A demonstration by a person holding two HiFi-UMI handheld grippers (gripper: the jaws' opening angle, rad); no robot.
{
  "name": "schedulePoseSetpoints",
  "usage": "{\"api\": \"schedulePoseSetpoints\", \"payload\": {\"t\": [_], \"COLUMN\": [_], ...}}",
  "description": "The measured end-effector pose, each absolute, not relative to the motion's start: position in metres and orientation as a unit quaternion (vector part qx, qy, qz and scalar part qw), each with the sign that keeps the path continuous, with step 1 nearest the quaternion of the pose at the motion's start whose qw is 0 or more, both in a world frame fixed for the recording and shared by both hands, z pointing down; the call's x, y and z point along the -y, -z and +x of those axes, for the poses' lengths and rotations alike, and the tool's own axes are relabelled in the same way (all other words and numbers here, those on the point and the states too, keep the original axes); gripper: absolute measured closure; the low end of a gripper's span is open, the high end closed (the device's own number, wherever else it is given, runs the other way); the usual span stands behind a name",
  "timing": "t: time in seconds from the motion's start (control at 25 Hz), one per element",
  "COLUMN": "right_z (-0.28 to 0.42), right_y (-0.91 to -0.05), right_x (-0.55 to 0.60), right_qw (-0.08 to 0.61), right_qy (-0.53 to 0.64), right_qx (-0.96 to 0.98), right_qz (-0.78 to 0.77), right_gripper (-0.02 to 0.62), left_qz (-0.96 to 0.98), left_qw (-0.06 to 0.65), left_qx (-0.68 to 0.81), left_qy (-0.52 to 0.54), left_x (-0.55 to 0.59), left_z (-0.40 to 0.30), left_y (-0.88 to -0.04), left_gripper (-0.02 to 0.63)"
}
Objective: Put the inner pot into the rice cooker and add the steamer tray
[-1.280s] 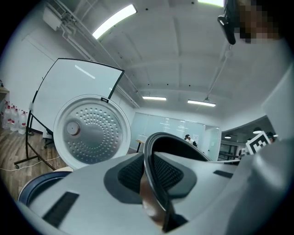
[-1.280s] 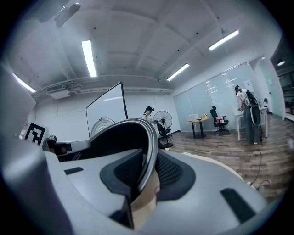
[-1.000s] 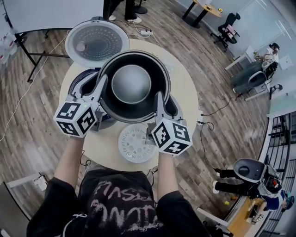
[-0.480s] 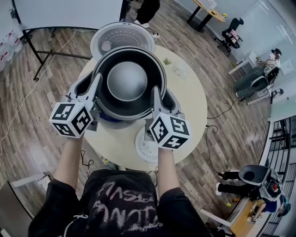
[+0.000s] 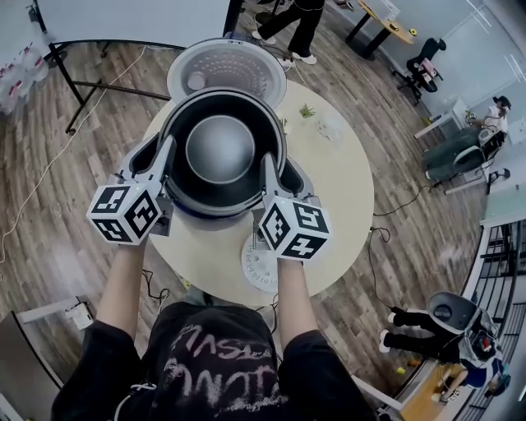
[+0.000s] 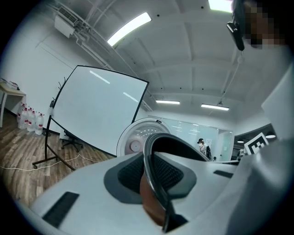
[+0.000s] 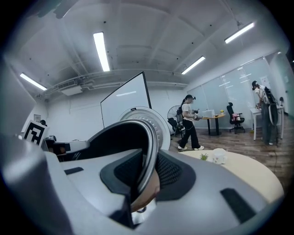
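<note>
The dark inner pot (image 5: 220, 148) with its grey bottom hangs over the rice cooker (image 5: 297, 176), just in front of the cooker's raised round lid (image 5: 223, 69). My left gripper (image 5: 167, 154) is shut on the pot's left rim and my right gripper (image 5: 267, 167) on its right rim. In the left gripper view the thin rim (image 6: 153, 170) runs between the pads of the left gripper (image 6: 155, 186). The right gripper view shows the rim (image 7: 148, 153) pinched in the right gripper (image 7: 141, 180). The white steamer tray (image 5: 257, 269) lies flat near the table's front edge, partly under the right cube.
On the round cream table (image 5: 339, 191) a small plant (image 5: 306, 110) and a white cup (image 5: 329, 126) stand at the back right. A whiteboard on a stand (image 5: 123, 23) is behind the table. A person (image 5: 297, 23) walks at the back. Cables trail on the wooden floor.
Both grippers have carried the pot away from me across the table, to just in front of the open lid. The steamer tray has stayed behind, now by the right cube.
</note>
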State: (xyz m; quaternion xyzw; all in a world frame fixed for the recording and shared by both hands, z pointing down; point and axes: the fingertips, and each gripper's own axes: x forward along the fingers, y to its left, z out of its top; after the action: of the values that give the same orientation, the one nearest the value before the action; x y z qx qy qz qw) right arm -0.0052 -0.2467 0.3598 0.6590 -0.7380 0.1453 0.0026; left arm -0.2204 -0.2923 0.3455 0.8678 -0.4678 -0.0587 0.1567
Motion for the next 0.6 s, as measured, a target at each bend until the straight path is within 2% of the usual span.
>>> {"api": "schedulePoseSetpoints", "payload": {"t": [0.6], "right_z": [-0.010], "right_y": [-0.425], "right_x": [0.266], "right_qw": [0.047], "right_qy": [-0.200], "right_qx": [0.738], "right_qz": [0.642], "right_gripper": [0.503], "left_qz": [0.848], "left_qw": [0.203], "left_qx": [0.490], "left_qy": [0.003], "left_x": [0.304], "left_z": [-0.226], "left_y": [-0.411], "left_gripper": [0.529]}}
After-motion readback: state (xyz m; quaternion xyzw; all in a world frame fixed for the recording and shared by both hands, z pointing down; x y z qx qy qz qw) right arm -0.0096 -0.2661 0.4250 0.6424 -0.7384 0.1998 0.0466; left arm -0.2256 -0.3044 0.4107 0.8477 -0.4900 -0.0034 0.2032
